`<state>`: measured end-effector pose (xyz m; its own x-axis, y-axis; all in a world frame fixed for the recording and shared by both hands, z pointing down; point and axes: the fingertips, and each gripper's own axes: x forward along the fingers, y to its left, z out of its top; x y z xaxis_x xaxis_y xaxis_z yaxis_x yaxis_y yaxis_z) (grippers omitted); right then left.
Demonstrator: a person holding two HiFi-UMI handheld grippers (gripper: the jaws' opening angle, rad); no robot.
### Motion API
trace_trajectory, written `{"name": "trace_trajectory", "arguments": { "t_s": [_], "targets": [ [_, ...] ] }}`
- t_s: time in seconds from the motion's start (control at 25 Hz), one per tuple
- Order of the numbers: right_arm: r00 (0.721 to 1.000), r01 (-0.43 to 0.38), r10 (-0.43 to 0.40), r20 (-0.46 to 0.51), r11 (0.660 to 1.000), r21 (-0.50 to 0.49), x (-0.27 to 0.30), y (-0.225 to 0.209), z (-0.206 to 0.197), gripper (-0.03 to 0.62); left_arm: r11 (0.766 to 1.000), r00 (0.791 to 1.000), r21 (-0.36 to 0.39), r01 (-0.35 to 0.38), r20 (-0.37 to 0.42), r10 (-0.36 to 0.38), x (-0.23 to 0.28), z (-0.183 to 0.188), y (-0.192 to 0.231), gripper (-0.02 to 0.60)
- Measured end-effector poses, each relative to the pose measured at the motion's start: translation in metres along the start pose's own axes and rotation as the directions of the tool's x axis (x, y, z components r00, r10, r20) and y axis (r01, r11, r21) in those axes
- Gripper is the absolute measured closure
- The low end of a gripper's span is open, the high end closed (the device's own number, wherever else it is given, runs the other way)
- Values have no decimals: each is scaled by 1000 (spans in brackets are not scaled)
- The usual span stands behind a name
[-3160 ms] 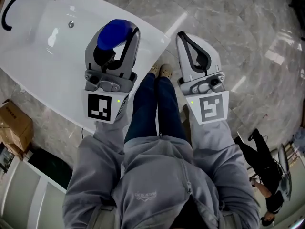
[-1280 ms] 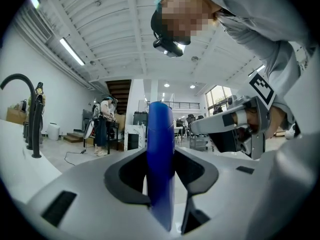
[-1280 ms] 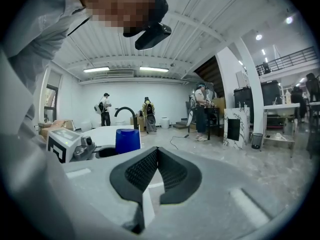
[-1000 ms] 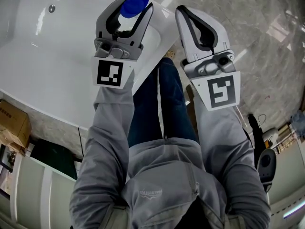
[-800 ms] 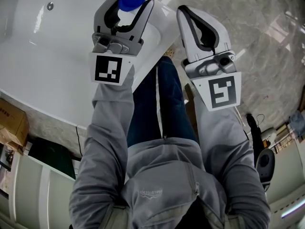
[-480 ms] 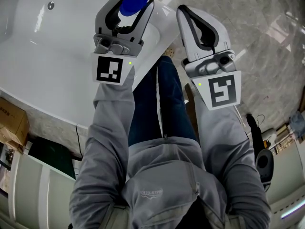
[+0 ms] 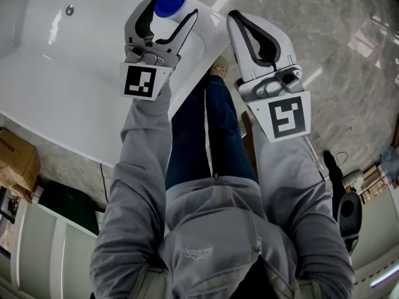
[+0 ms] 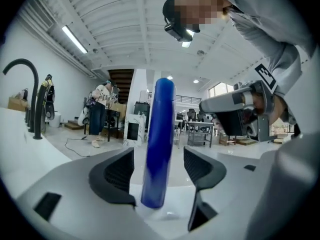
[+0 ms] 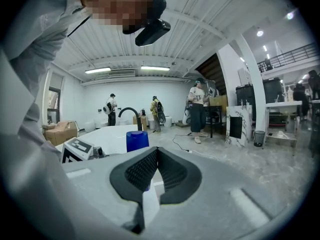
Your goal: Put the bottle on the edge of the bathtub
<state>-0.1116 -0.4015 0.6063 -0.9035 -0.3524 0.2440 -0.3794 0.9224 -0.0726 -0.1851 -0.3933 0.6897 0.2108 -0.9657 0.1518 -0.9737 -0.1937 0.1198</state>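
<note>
Just opened wide, left gripper (image 7: 174, 5) jaws flank, untouching, the bottle (image 7: 171, 0) at the bathtub (image 7: 75, 73) edge; right gripper (image 7: 235, 16) closed, empty.

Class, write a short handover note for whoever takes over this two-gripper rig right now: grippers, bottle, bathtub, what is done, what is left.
Left gripper: jaws open, and they have just been opening. The tall blue cylindrical bottle stands between them, pads clear of it.
Right gripper: shut, empty, beside the tub.
Bottle: standing on the edge of the glossy white bathtub, near its corner.
Done: bottle placed and released.
Left: draw the left gripper back without knocking the bottle.
</note>
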Motion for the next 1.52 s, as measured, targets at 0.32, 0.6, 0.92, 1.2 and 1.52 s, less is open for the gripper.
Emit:
{"name": "trace_trajectory", "arguments": {
  "t_s": [0.32,0.6,0.92,1.2,1.52],
  "targets": [
    [1000,5,-5,10,1000,8,-24,6,29,591,993,993,-42,-107,-54,104,-23,11,3,288],
    [999,30,-30,19,999,-13,-50,4,74,591,979,975,-71,-192,-127,182,-56,54,8,290],
    [993,121,-121,0,993,7,-87,-4,120,591,977,971,-69,-202,-141,191,-74,132,-18,566],
    [975,215,-215,51,977,13,-120,-18,175,591,977,975,-33,-209,-87,205,-74,221,-58,576],
    [929,338,-334,158,941,3,-177,-31,258,591,988,987,53,-146,67,143,-72,346,-120,576]
  ]
}}
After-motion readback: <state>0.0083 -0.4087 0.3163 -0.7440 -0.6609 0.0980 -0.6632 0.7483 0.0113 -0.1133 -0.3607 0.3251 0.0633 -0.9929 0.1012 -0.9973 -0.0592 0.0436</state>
